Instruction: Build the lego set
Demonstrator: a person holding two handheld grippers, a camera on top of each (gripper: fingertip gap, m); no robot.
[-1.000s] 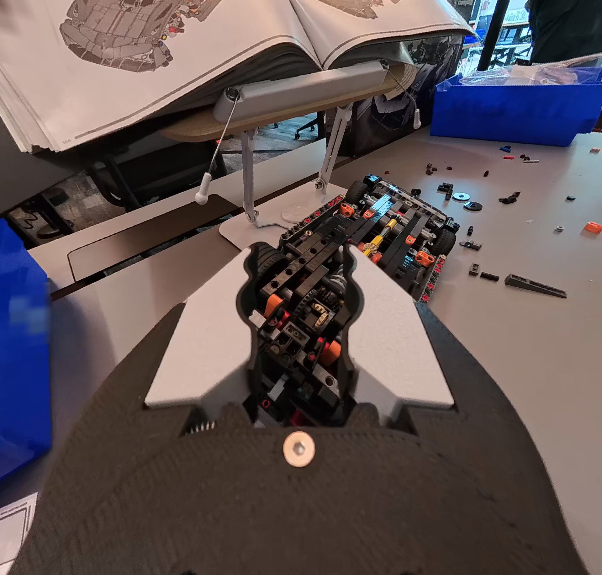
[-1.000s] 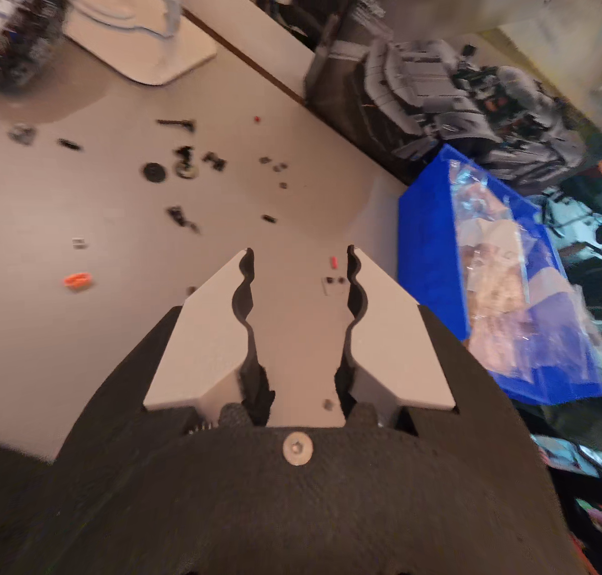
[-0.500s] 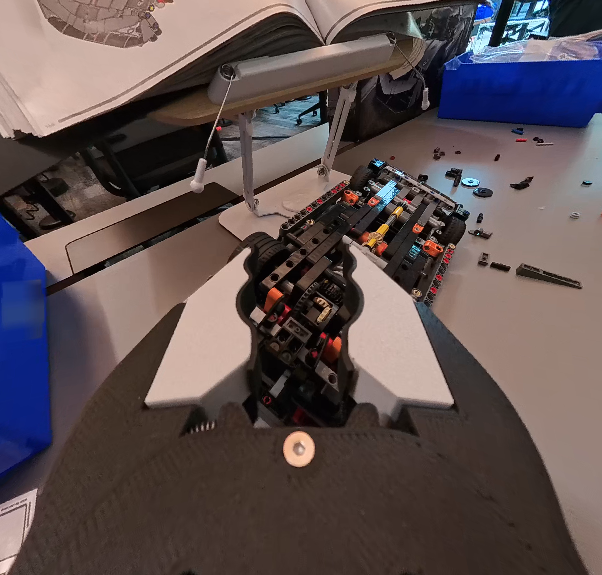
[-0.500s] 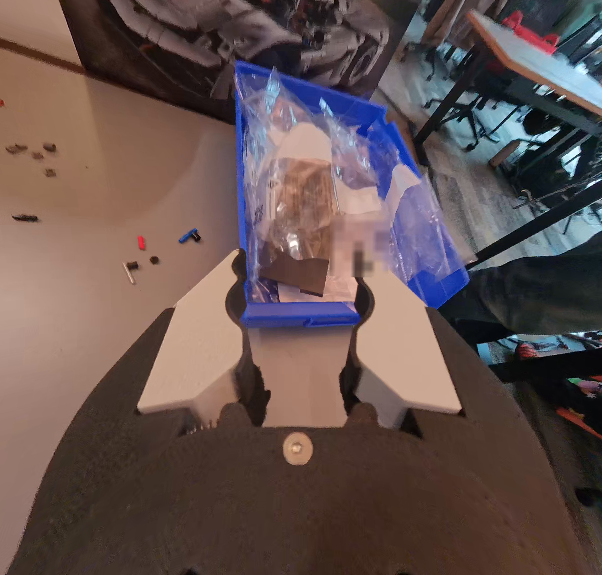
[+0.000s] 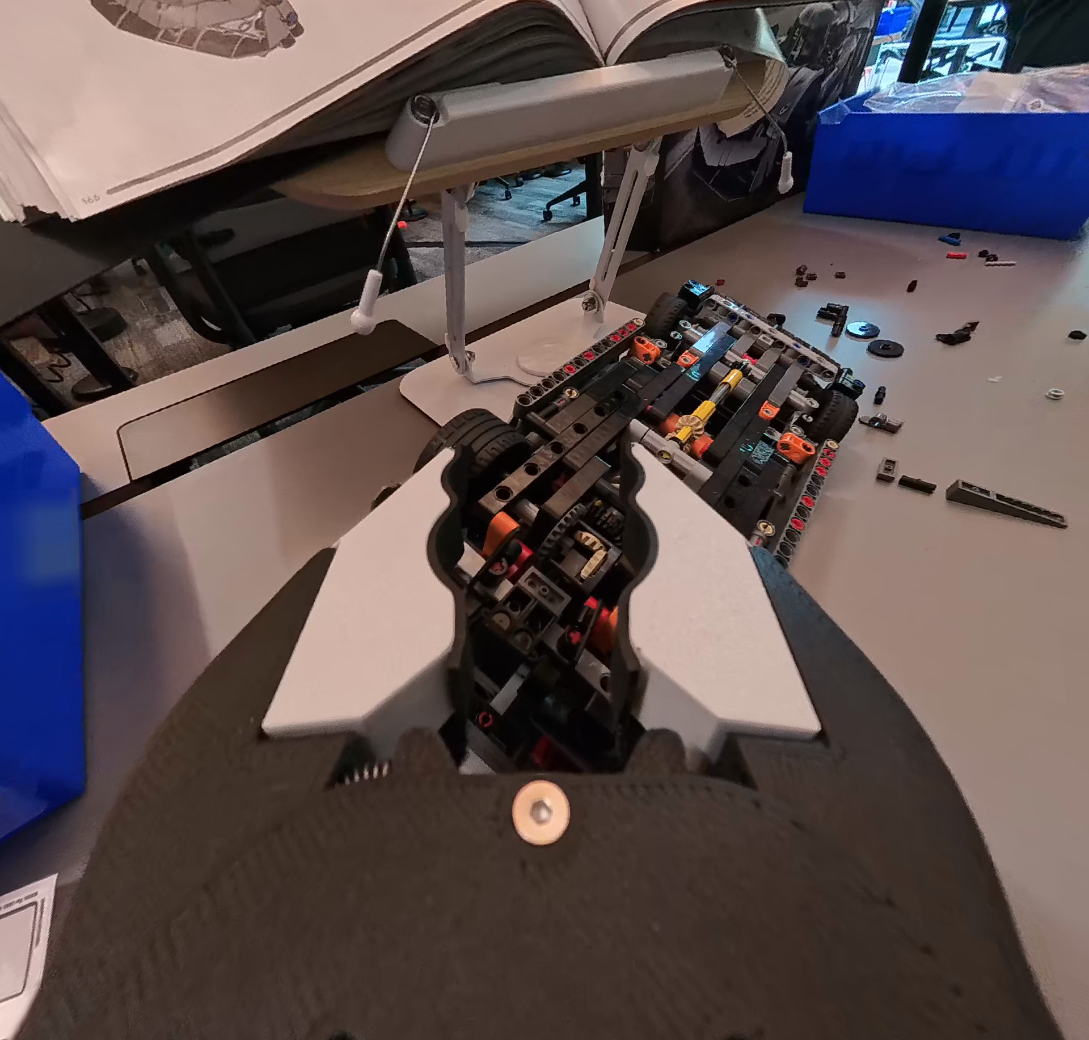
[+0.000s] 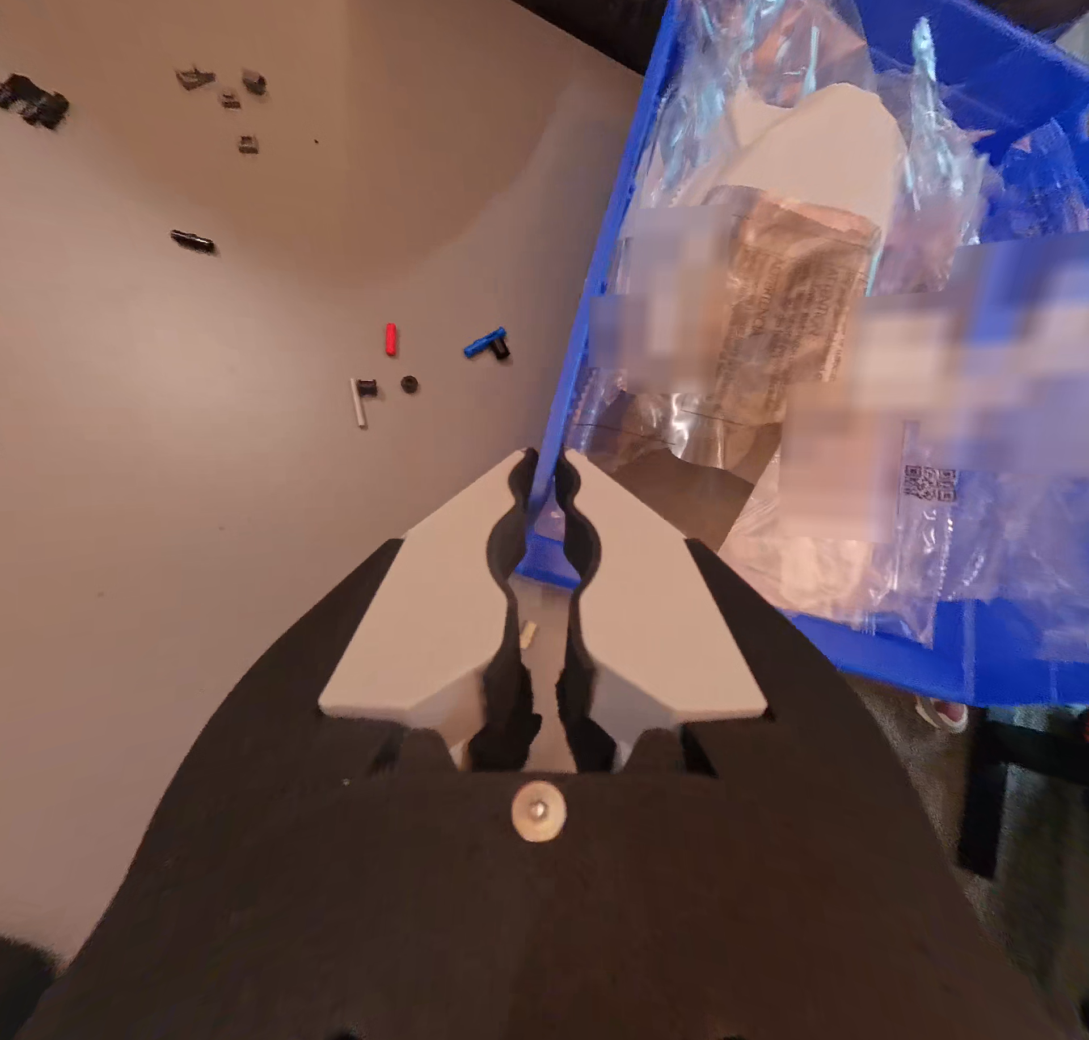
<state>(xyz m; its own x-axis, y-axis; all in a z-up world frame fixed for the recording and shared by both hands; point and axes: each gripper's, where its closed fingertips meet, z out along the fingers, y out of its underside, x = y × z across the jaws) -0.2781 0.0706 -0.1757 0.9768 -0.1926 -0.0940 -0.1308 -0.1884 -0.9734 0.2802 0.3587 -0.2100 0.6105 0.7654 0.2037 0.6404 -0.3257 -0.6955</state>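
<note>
A black Lego car chassis (image 5: 707, 410) with orange, red and yellow parts lies on the grey table. My left gripper (image 5: 542, 451) is shut on its near end, with the chassis running between the fingers. My right gripper (image 6: 547, 454) is shut on the near corner wall of a blue bin (image 6: 619, 198). The bin holds clear plastic bags of parts (image 6: 795, 304) and also shows in the left wrist view (image 5: 943, 169). Loose small pieces lie on the table: a red pin (image 6: 390, 339), a blue pin (image 6: 484, 342) and a white axle (image 6: 359, 401).
An open instruction book (image 5: 294, 39) rests on a white stand (image 5: 560, 98) behind the chassis. A dark wedge piece (image 5: 1002, 507) and several small parts lie right of the chassis. Another blue bin (image 5: 35, 599) stands at the left. The table edge is close to the right bin. Spacing between my two grippers at the tips: around 65 cm. The white axle (image 6: 359, 401) lies some 10 cm from my right tips, 55 cm from my left tips. Look for it in the left wrist view (image 5: 999, 262) too. Between my right fingertips and the red pin (image 6: 390, 339) there is roughly 11 cm.
My right gripper swung right from over the loose parts to the blue bin and closed on its corner wall. My left gripper stayed shut on the chassis and shifted only slightly.
</note>
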